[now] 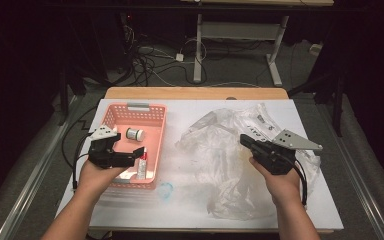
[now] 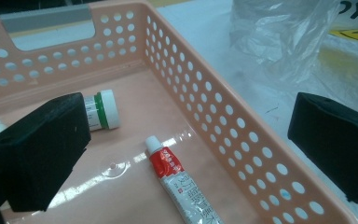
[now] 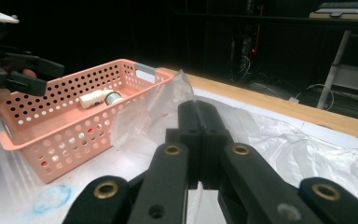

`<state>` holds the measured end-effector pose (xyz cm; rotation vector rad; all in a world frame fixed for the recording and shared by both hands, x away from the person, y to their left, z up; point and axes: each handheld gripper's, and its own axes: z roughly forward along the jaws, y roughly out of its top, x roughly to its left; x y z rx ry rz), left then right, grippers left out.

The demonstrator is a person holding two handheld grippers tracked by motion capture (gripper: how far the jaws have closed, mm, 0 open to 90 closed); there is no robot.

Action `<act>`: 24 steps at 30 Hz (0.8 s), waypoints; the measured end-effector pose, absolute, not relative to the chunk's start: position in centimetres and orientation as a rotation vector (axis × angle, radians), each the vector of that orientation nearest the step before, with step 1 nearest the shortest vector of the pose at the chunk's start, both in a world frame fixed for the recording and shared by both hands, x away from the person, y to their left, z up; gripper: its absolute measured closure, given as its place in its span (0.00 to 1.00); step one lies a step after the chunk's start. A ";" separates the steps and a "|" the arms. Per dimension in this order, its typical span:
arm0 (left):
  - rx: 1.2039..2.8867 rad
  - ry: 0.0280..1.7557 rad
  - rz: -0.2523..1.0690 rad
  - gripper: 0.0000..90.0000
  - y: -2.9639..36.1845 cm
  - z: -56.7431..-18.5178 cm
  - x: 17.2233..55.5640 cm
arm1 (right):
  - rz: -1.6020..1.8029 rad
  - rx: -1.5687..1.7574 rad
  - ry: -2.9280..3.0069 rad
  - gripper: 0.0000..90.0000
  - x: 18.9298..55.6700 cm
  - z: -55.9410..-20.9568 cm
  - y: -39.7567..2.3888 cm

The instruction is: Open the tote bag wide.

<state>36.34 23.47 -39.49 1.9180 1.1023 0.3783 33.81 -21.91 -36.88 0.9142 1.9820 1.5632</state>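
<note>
1. My left tool hangs with jaws wide and empty, at the pink basket's right wall, lower left of the high view.
2. The red-and-white tube lies flat on the basket floor, bottom centre of the left gripper view; the green-capped bottle sits behind it.
3. I should bring both jaws inside the wall, straddling the tube's middle.
4. My right tool is closed, jaws pinching the clear plastic bag on the worktop.
</note>
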 end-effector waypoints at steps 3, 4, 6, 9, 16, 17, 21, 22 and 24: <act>1.949 1.120 0.363 0.00 23.2 -39.4 37.1 | 1.564 0.914 1.982 1.00 33.8 -36.9 -21.9; 1.959 1.127 0.358 0.00 23.1 -39.5 37.4 | 1.565 0.915 1.982 1.00 33.8 -36.9 -21.9; 1.974 1.147 0.333 0.00 23.1 -39.6 38.0 | 1.565 0.920 1.983 1.00 33.8 -36.9 -21.9; 2.005 1.177 0.302 0.00 22.9 -39.9 38.9 | 1.565 0.916 1.987 1.00 33.9 -37.0 -21.8; 2.064 1.240 0.242 0.00 22.4 -40.8 40.5 | 1.567 0.918 1.985 1.00 33.9 -37.0 -21.9; 2.076 1.246 0.234 0.00 22.4 -41.0 40.7 | 1.569 0.917 1.986 1.00 33.9 -37.0 -21.9; 2.117 1.277 0.199 0.02 22.0 -41.5 41.5 | 1.568 0.917 1.985 1.00 33.9 -37.0 -21.9; 2.125 1.286 0.190 0.03 21.9 -41.6 41.6 | 1.570 0.916 1.987 1.00 33.9 -37.0 -21.9; 2.146 1.303 0.179 0.06 21.8 -41.9 41.9 | 1.571 0.917 1.986 1.00 33.9 -37.0 -21.9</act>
